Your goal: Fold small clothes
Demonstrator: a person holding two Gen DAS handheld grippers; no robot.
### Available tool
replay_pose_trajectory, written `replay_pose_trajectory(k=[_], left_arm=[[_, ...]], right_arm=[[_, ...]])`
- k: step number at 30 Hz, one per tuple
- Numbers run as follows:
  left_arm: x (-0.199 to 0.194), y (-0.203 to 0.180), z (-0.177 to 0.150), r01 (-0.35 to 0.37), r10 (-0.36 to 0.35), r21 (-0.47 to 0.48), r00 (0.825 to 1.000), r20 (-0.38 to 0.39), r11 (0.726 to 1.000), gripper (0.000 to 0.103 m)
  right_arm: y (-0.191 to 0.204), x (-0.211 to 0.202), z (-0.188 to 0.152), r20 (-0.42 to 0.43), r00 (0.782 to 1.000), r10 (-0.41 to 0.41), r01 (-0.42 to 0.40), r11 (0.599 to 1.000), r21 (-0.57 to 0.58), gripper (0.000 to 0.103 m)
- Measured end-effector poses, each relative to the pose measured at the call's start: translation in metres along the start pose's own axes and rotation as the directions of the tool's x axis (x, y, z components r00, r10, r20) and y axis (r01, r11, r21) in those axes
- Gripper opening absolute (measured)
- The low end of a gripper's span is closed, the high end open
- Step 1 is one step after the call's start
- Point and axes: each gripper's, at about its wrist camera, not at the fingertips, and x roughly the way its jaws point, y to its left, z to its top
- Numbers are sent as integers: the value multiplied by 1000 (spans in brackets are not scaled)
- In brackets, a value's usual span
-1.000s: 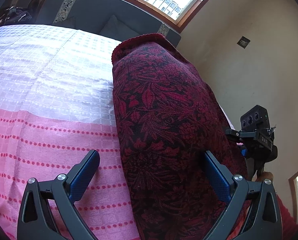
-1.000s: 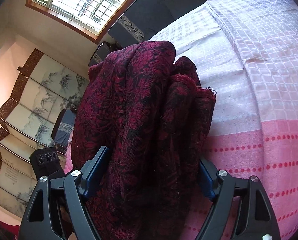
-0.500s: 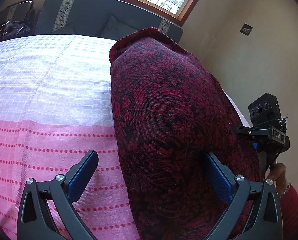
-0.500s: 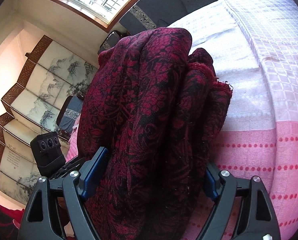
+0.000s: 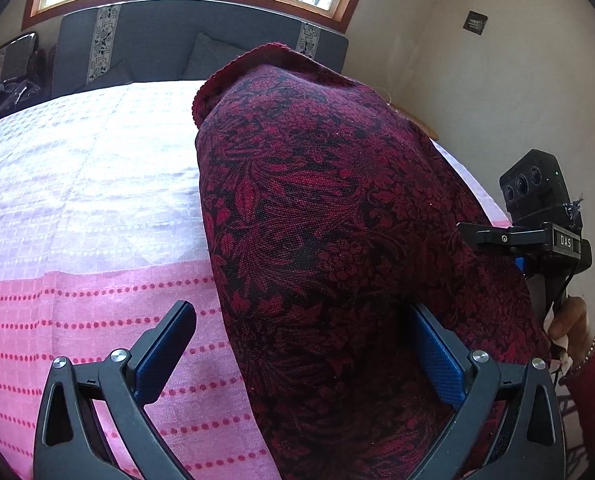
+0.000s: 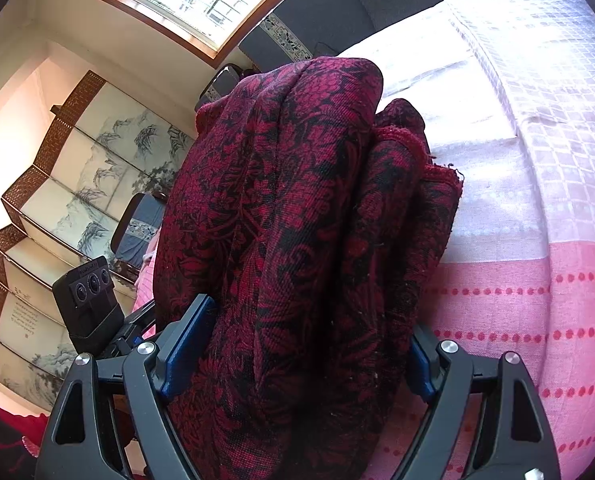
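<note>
A dark red cloth with a black floral pattern (image 5: 321,216) is held up off the bed, draped over both grippers. In the left wrist view it hangs over the right finger (image 5: 437,356) of my left gripper (image 5: 301,344), whose jaws stand wide apart; the left finger (image 5: 165,348) is bare. In the right wrist view the cloth (image 6: 289,216) is bunched in thick folds between the wide-apart fingers of my right gripper (image 6: 301,348), filling the gap. The other gripper shows at each view's edge (image 5: 537,216) (image 6: 89,300).
A bedspread, pink with red dotted lines near me (image 5: 77,320) and white checked farther off (image 5: 77,168), lies under the cloth. A dark grey headboard with cushions (image 5: 157,48) and a window stand beyond. A folding painted screen (image 6: 57,184) is at the left.
Both grippers have lifted and tilted back a little with the cloth; more wall, window and screen show. The grip on the cloth looks the same.
</note>
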Motion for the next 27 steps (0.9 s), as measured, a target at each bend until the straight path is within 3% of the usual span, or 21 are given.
replay_pose_trajectory(k=[6, 11, 15, 21, 27], left_arm=[[7, 1, 7, 18, -17, 41, 1000, -26, 999, 103], [17, 10, 18, 92, -90, 32, 993, -76, 995, 103], [30, 21, 27, 183, -183, -14, 976, -116, 983, 103], [42, 26, 43, 266, -266, -24, 952, -151, 964, 103], [50, 39, 54, 356, -363, -68, 921, -140, 932, 103]], right_arm=[[-1, 0, -2, 2, 1000, 3, -3, 1000, -1, 82], [-2, -1, -3, 6, 1000, 2, -2, 1000, 0, 82], [-2, -1, -2, 6, 1000, 1, -1, 1000, 1, 82], [1, 0, 0, -8, 1000, 1, -1, 1000, 10, 84], [2, 3, 6, -38, 999, 17, -16, 1000, 16, 88]])
